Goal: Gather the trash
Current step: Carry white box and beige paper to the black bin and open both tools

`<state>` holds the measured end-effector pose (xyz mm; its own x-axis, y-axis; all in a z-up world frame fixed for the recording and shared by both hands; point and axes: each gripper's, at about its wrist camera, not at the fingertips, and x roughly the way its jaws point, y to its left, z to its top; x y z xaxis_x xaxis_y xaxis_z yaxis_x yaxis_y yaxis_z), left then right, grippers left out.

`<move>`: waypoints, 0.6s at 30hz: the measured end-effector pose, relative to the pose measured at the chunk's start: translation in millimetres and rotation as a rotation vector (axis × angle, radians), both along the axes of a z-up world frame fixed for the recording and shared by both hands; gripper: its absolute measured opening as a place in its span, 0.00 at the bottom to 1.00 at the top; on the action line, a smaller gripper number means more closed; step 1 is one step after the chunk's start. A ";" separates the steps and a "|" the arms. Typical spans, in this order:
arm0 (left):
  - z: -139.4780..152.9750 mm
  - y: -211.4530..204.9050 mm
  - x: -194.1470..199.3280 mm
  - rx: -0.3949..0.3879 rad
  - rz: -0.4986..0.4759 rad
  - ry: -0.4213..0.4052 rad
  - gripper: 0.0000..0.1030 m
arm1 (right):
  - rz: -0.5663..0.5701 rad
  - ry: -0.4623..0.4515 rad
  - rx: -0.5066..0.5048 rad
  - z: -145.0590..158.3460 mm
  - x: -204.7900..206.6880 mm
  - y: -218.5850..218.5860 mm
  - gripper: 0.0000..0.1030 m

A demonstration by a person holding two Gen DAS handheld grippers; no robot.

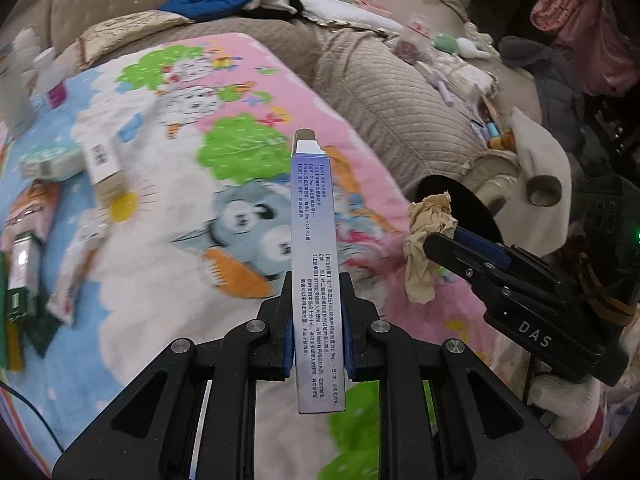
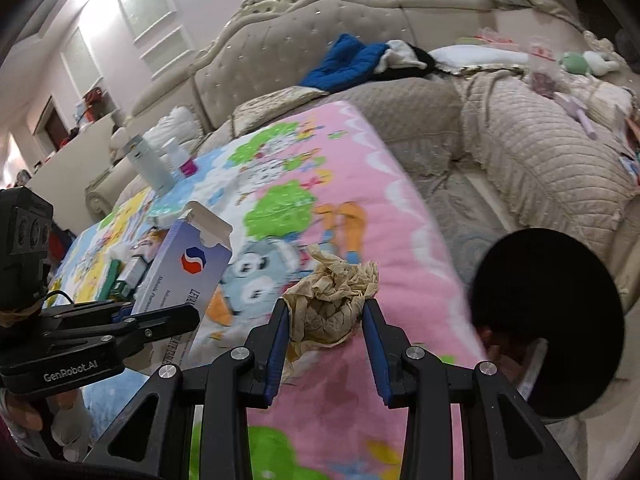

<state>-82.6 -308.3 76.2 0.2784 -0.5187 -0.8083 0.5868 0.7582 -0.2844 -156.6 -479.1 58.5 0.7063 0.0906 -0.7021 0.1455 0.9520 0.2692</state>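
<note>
Box (image 1: 318, 264) in left claw (image 1: 319, 320), crumpled paper (image 2: 334, 304) in right claw (image 2: 326, 340)

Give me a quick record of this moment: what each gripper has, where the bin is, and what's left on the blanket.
left gripper: shut on the medicine box, held edge-up
right gripper: shut on the crumpled tissue
bin: black, round opening, beside the bed at right
surface: cartoon blanket on the bed
left on blanket: boxes and packets at its far left, two bottles
</note>
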 end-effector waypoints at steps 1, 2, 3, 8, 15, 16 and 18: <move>0.0 -6.7 -0.8 -0.001 -0.010 0.004 0.15 | -0.014 0.002 -0.001 -0.2 -2.9 -6.3 0.34; 0.3 -13.2 -1.7 -0.002 -0.019 0.006 0.15 | -0.026 0.003 -0.001 -0.6 -5.2 -11.8 0.34; 0.4 -18.6 -2.4 -0.004 -0.028 0.007 0.15 | -0.038 0.004 0.000 -1.1 -7.7 -17.5 0.34; 3.8 -51.2 -7.6 -0.022 -0.075 0.016 0.15 | -0.106 0.014 0.001 -5.5 -18.7 -50.3 0.34; 6.3 -97.6 -12.0 -0.056 -0.137 0.036 0.15 | -0.202 0.041 -0.020 -13.6 -33.1 -95.7 0.34; 6.4 -102.8 -12.2 -0.062 -0.143 0.041 0.15 | -0.215 0.045 -0.020 -15.0 -33.9 -102.0 0.34; 5.4 -114.5 -11.0 -0.077 -0.157 0.059 0.15 | -0.239 0.051 -0.017 -18.2 -35.6 -113.6 0.34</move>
